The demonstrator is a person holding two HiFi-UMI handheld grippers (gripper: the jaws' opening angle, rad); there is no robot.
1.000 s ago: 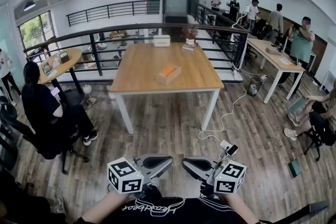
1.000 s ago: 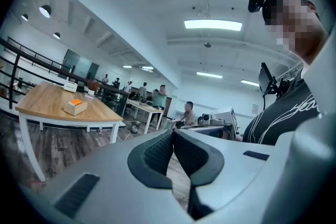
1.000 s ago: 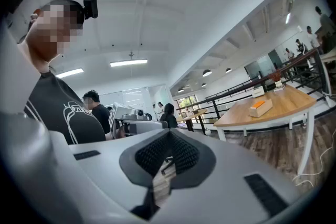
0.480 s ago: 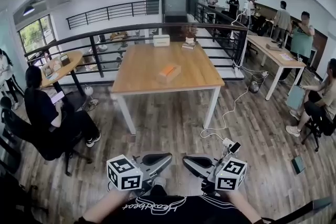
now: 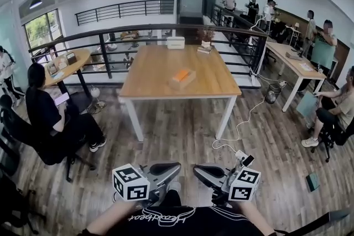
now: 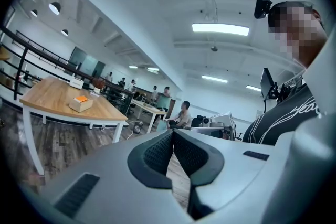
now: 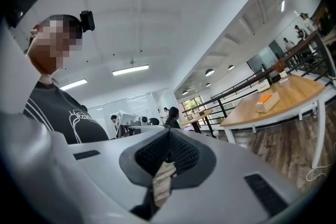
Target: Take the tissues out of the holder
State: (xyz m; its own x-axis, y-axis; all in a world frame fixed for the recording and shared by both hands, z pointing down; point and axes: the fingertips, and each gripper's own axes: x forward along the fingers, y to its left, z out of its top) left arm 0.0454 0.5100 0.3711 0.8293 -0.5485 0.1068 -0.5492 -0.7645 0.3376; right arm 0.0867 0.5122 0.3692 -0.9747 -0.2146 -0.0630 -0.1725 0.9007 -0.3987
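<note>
- Table [image 5: 166, 77]: one, well ahead of both sets of fingers. Its far legs are hidden behind the top.
- Railing [image 5: 166, 30]: one, beyond the table. Its right end is lost among people who are too small to count.
- Seated person [image 5: 47, 116]: one, far left of the left fingers, back turned and partly cut off by the chair.
- Left gripper [image 5: 161, 172]: one, held low over the floor. Its fingers [image 6: 157, 150] are closed pad to pad with nothing between them, and the hand holding it is cut off by the frame edge.
- Right gripper [image 5: 212, 176]: one, just beside the left. Its fingers [image 7: 152, 155] are also closed and empty.
- Holder [image 5: 181, 78]: one, on the table, well apart from all fingers and straight ahead of them.
- Tissues: too small to make out. Only an orange patch shows on top of the holder.
</note>
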